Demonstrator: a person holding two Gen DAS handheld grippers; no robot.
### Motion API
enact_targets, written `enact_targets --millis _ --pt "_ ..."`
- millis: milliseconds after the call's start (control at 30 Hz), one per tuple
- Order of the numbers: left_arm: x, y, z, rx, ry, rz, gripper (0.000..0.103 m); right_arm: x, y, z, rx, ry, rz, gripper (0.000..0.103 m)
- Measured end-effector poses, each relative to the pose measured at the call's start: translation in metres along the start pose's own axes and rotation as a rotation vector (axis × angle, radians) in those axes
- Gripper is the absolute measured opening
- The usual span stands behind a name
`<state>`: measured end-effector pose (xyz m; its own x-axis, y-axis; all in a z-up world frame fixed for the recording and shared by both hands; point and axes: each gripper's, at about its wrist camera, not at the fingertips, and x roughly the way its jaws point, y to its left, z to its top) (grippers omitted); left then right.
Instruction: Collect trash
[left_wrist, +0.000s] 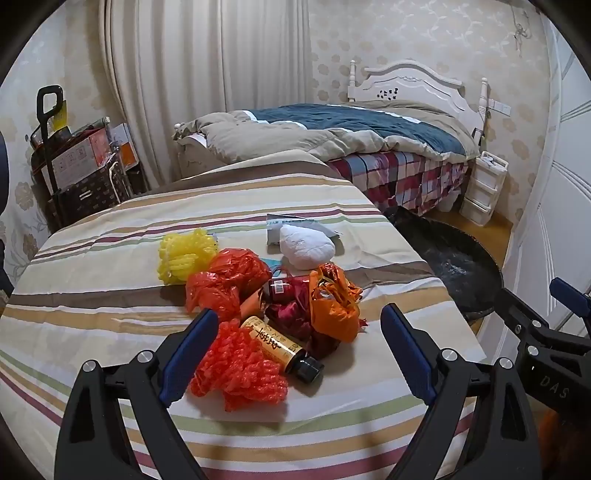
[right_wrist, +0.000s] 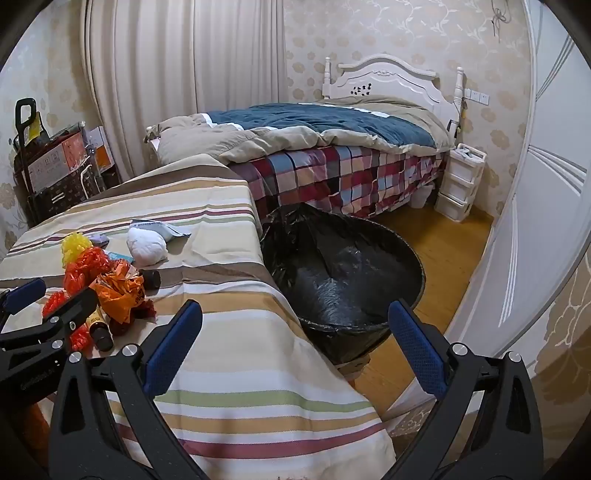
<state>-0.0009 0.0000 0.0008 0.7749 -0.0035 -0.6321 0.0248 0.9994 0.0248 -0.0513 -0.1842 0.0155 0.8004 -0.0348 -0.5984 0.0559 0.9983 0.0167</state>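
The trash lies in one heap near the middle of the striped bed cover (left_wrist: 92, 332), and the left gripper (left_wrist: 299, 354) is the nearer tool. Going left to right, a yellow mesh wad (left_wrist: 184, 254) lies at the heap's far left. Right of it lie red plastic bags (left_wrist: 225, 280), and nearer the gripper a red foam net (left_wrist: 240, 369). A brown bottle (left_wrist: 284, 350) touches that net, its long axis slanting from far left to near right with the black cap toward the gripper. Then come an orange bag (left_wrist: 332, 302) and, farther back, a white wad (left_wrist: 306, 247).

The left gripper's jaws stand wide apart, straddling the net and bottle from above without touching them.

The right gripper (right_wrist: 295, 350) is also spread wide and empty, over the cover's right edge. The black-lined bin (right_wrist: 343, 269) stands on the floor just beyond that edge.
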Motion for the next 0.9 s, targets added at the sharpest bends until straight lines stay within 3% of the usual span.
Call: enact_targets --millis 900 --pt "-0.005 0.012 -0.005 -0.029 0.018 0.013 0.089 -0.01 0.0 -0.004 0.001 0.004 0.02 0.098"
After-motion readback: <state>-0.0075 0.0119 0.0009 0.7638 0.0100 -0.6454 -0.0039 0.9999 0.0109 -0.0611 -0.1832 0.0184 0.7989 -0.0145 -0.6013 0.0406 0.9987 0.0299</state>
